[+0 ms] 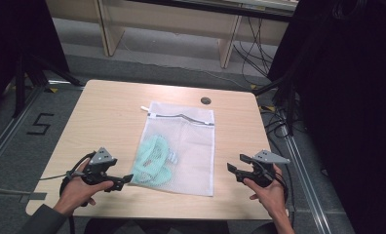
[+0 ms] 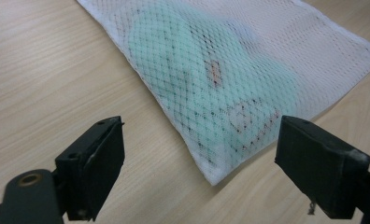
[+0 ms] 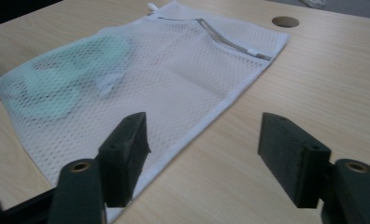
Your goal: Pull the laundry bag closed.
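1 wooden table (image 1: 108, 122), light top, w/ 1 round hole (image 1: 205, 101) near the far edge. On it, 1 white mesh laundry bag (image 1: 191, 146) lying flat at the centre, approx. between the 2 grippers; its zip (image 1: 183, 117) runs along the far end. Inside the bag, 1 mint-green garment (image 1: 152, 161), bunched in the near-left corner, w/ a small pale bit (image 1: 173, 157) beside it.

2 grippers, 1 per hand. Left gripper (image 1: 122, 180) low over the table just left of the bag's near-left corner; jaws apart, nothing between the pads; in the left gripper view that corner (image 2: 216, 175) lies ahead between them, untouched. Right gripper (image 1: 237, 165) near the bag's right edge, not touching it; jaws apart too, holding nothing. In the right gripper view the bag (image 3: 174, 79) spreads ahead.
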Demonstrator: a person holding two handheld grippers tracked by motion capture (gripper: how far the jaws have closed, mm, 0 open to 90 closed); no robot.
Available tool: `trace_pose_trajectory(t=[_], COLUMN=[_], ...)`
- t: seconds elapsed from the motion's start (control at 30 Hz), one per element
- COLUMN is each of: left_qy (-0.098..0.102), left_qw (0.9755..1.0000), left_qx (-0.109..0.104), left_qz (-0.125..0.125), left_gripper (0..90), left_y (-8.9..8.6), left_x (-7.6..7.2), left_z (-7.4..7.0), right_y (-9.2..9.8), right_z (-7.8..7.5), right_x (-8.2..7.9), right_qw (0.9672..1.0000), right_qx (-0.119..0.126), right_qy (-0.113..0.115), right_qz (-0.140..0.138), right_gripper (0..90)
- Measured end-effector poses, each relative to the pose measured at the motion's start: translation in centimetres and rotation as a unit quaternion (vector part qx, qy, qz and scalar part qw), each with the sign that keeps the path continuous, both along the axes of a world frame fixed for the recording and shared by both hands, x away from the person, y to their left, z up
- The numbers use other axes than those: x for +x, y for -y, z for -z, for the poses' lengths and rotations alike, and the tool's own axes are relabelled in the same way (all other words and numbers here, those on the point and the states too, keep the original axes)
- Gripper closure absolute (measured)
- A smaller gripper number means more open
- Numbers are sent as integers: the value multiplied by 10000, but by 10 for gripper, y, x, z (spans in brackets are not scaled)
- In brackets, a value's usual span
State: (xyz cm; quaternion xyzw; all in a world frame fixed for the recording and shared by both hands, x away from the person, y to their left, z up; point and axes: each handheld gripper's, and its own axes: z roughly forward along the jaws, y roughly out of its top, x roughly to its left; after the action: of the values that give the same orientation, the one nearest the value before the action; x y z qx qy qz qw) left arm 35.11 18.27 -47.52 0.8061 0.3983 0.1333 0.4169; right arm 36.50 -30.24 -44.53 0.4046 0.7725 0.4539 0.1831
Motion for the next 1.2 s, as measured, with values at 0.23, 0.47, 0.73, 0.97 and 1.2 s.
trace_pose_trajectory(t=[0.23, 0.47, 0.73, 0.97, 1.2], left_qy=[35, -82, -66, -88, -206], left_qw=[10000, 9998, 9980, 9979, 9968], left_qx=[36, -82, -434, -356, -262], left_qz=[-27, 146, 463, 542, 732], left_gripper=[150, 320, 862, 897, 897], left_y=[1, 2, 7, 18, 41], left_x=[0, 0, 4, 10, 15], left_z=[0, 0, 2, 4, 11], right_y=[2, -3, -23, -41, -70], right_z=[2, 3, 1, 10, 21], right_x=[2, 0, 0, 9, 21], right_qw=[9998, 9998, 9943, 9866, 9745], right_qx=[-176, -192, -555, -871, -1265], right_qy=[70, 27, 177, 32, -206], right_qz=[-19, 0, -893, -1379, -1842], right_gripper=[351, 478, 874, 900, 900])
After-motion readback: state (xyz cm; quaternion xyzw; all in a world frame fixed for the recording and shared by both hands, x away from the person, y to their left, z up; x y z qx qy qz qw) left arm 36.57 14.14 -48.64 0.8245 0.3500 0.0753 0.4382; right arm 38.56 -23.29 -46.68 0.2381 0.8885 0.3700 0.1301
